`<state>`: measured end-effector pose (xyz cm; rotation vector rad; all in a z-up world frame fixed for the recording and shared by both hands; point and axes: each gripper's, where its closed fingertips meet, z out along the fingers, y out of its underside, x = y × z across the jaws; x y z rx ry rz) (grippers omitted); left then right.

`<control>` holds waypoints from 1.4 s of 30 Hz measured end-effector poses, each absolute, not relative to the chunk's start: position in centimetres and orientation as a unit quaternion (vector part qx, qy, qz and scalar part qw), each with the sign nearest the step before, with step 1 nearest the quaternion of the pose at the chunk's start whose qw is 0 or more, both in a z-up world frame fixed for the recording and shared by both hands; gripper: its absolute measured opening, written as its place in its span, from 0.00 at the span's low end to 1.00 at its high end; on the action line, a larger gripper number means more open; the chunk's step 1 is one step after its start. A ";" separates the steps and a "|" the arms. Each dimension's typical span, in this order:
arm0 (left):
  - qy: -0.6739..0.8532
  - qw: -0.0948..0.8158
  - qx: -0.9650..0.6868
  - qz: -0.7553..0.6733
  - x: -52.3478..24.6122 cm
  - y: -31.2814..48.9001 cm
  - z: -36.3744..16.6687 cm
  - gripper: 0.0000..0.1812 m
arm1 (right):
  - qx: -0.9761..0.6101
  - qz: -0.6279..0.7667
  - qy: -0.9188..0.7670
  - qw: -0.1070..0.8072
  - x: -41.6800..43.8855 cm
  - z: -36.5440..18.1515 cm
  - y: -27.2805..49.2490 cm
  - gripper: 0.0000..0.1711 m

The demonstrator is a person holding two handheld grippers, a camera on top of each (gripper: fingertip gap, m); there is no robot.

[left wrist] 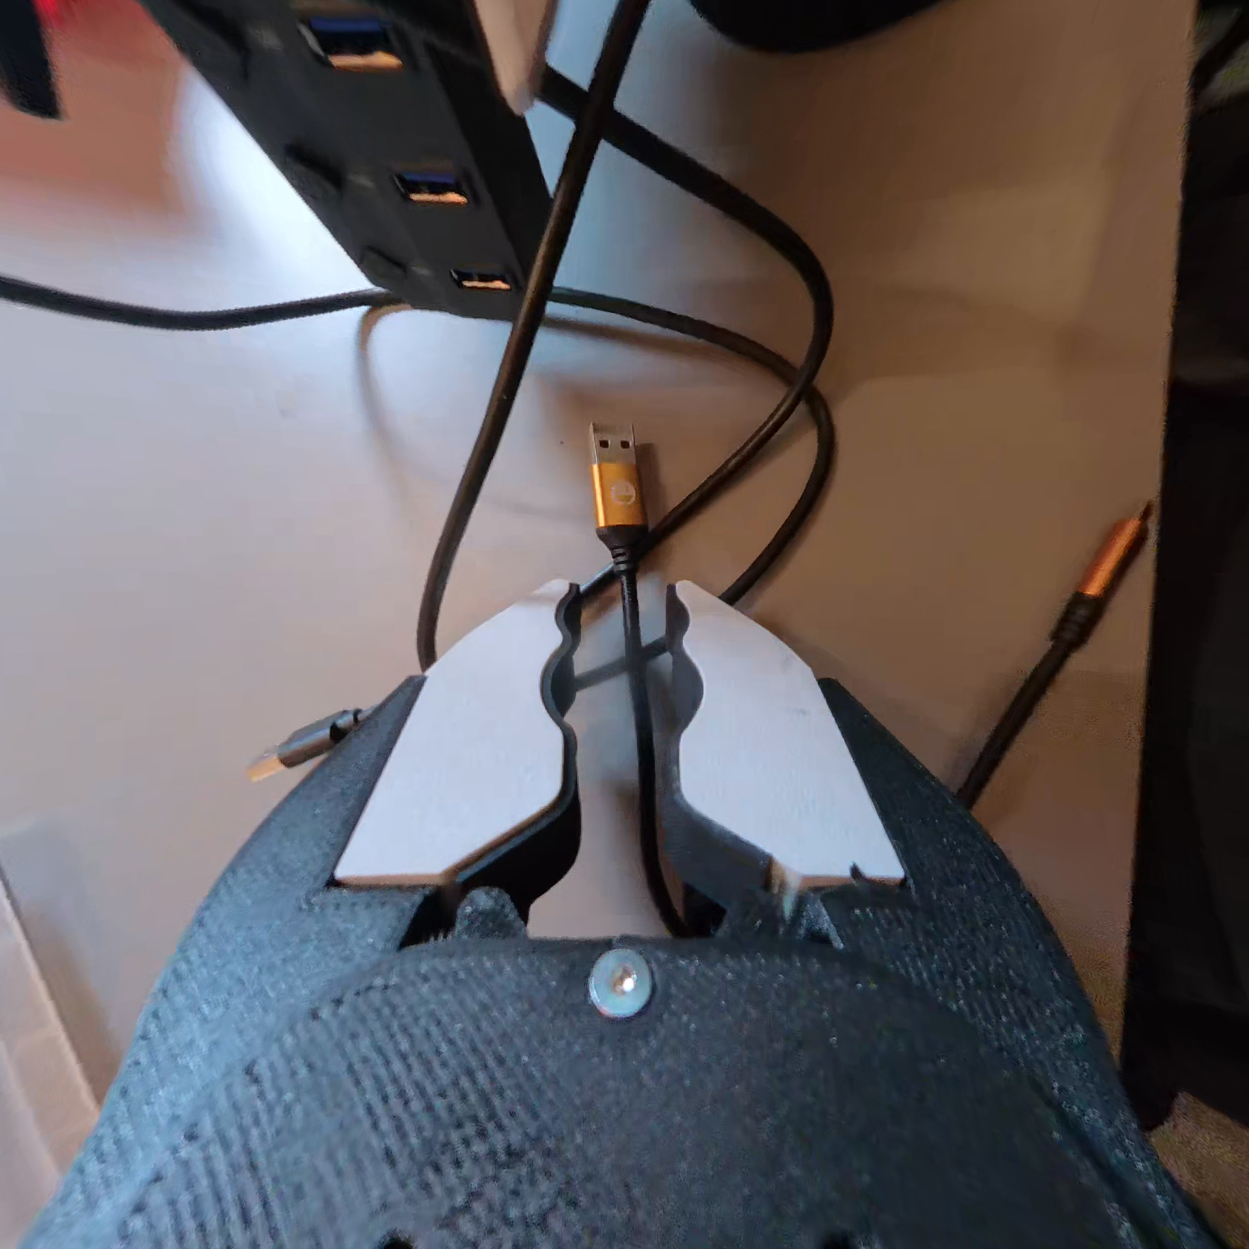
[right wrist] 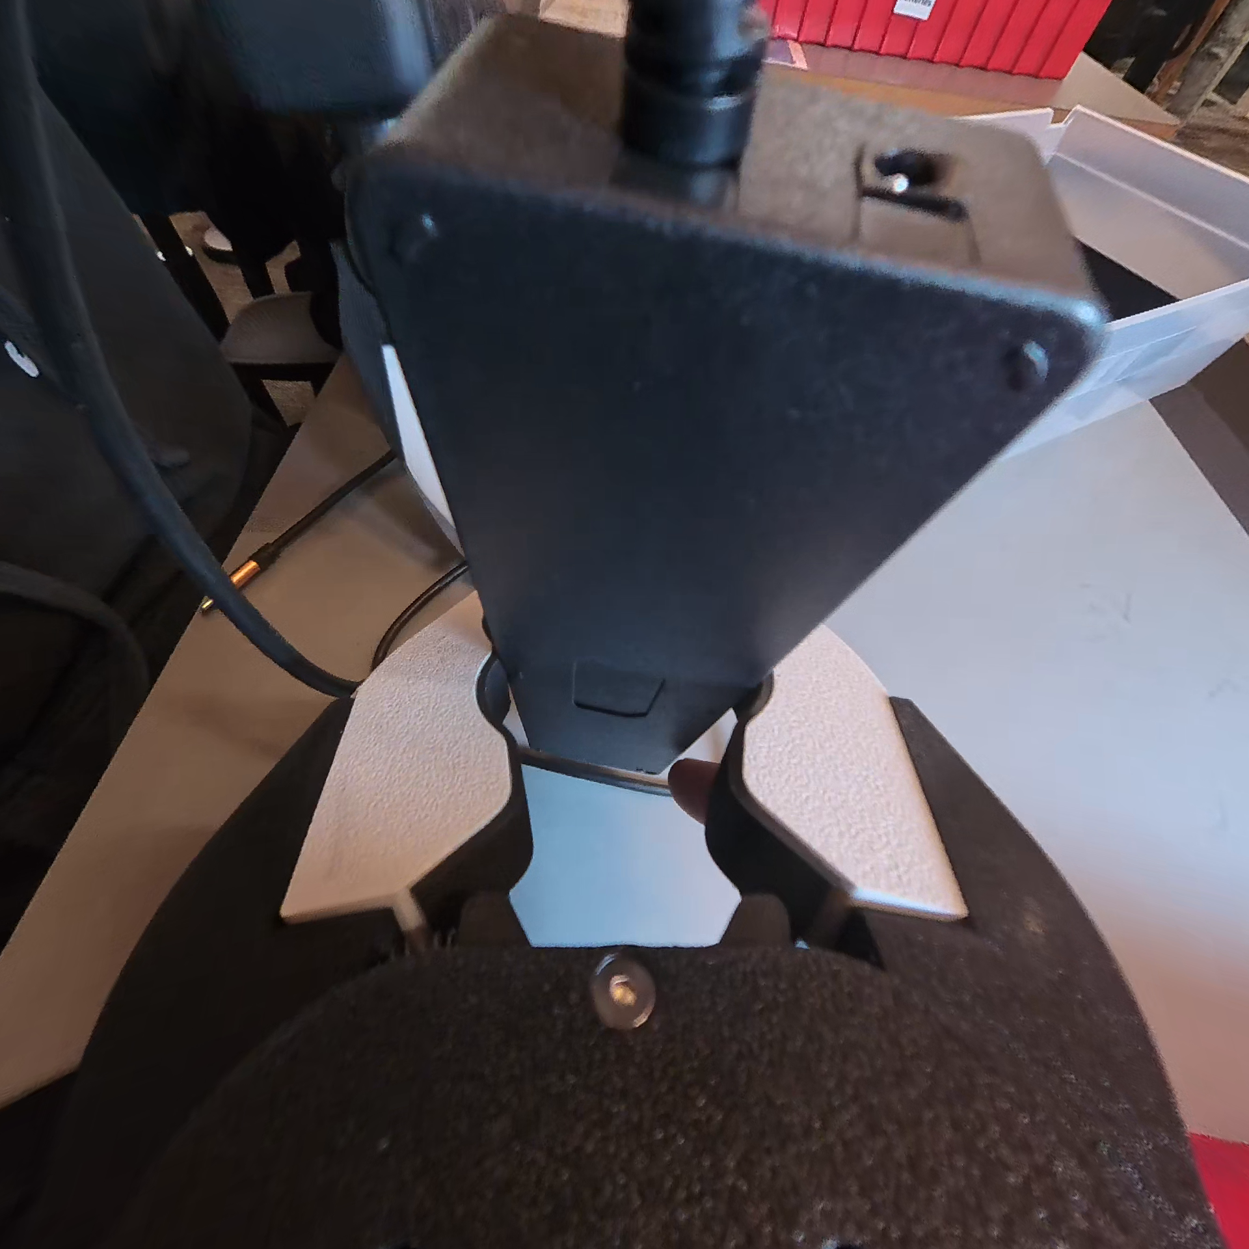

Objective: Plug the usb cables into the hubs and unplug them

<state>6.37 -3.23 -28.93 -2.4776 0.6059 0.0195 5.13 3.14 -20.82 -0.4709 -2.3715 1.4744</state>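
An orange USB plug [left wrist: 615,483] lies on the pale table [left wrist: 203,507], just beyond the tips of my left gripper [left wrist: 622,595]. That gripper is open, and the plug's black cable [left wrist: 639,743] runs loosely between its white fingers. The black hub [left wrist: 378,169] with several empty ports hangs tilted above the table at upper left. My right gripper [right wrist: 625,716] is shut on the hub's narrow end [right wrist: 676,439] and holds it raised. One of its white fingers [left wrist: 520,61] shows in the left wrist view. A thick black cord [right wrist: 689,101] leaves the hub's far end.
A second orange plug [left wrist: 1108,561] lies at the right near the table's edge, also seen in the right wrist view [right wrist: 247,574]. A grey plug [left wrist: 304,743] lies left of my left fingers. Loose black cables [left wrist: 797,338] loop behind. A clear bin [right wrist: 1149,203] stands at right. About 11 cm separates my left fingertips from my right.
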 end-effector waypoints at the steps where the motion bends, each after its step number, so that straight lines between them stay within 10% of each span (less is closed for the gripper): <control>1: 0.238 0.277 -0.931 0.017 6.2 -3.0 -29.3 0.12 | -0.165 0.516 -0.827 0.154 5.1 -20.8 3.2 0.37; 19: 0.244 0.375 -0.890 -0.085 3.6 -2.1 -10.6 0.02 | -0.152 0.515 -0.831 0.148 5.6 -21.1 2.3 0.37; 32: 0.194 0.250 -0.938 -0.143 0.2 -9.4 -18.2 0.02 | -0.239 0.538 -0.782 0.208 2.9 -19.2 8.5 0.37; 42: 0.183 0.442 -0.864 -0.157 -0.3 -9.4 -6.2 0.02 | -0.198 0.507 -0.820 0.180 4.3 -20.5 7.3 0.37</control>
